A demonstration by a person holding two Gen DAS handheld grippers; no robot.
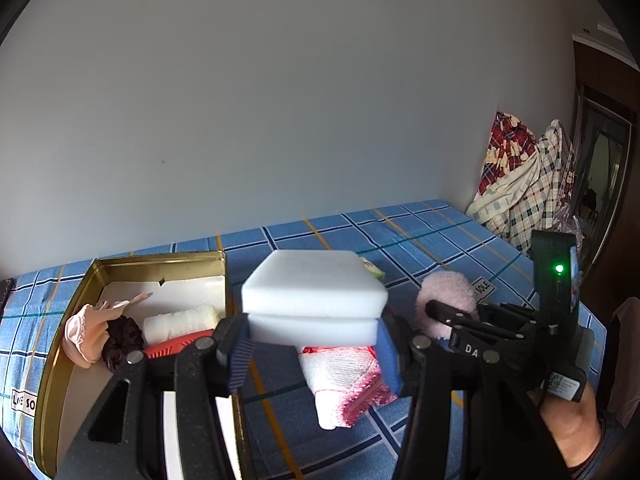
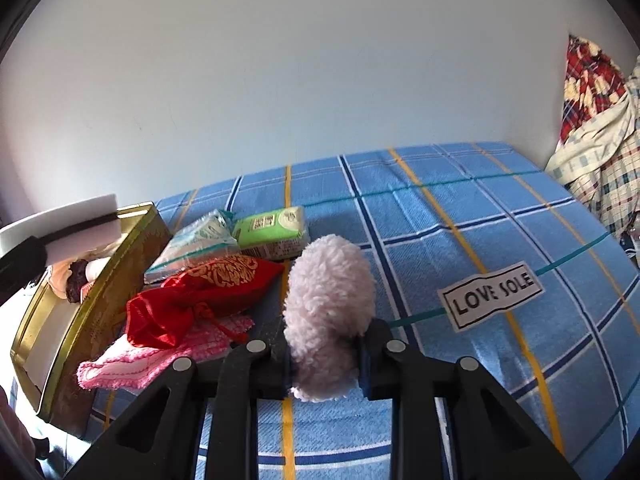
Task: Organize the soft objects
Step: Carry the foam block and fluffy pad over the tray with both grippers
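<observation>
My left gripper [image 1: 313,340] is shut on two stacked white foam blocks [image 1: 314,292], held above the blue plaid bed sheet [image 1: 400,236] just right of an open gold tin [image 1: 120,264]. In the tin lie a peach cloth [image 1: 86,332], a dark scrunchie [image 1: 122,340] and a white roll [image 1: 180,320]. A pink-and-white towel [image 1: 340,380] lies under the foam. My right gripper [image 2: 324,364] is shut on a fluffy pale pink puff [image 2: 328,300], which stands up between its fingers. A red drawstring pouch [image 2: 200,296] rests on the pink towel [image 2: 160,360] to its left.
A green tissue pack [image 2: 272,232] and a clear plastic pack [image 2: 196,244] lie beside the gold tin [image 2: 92,300]. A "LOVE SOLE" label [image 2: 492,296] sits on the sheet at right. Plaid bedding [image 2: 600,140] is piled in the far right corner against the wall.
</observation>
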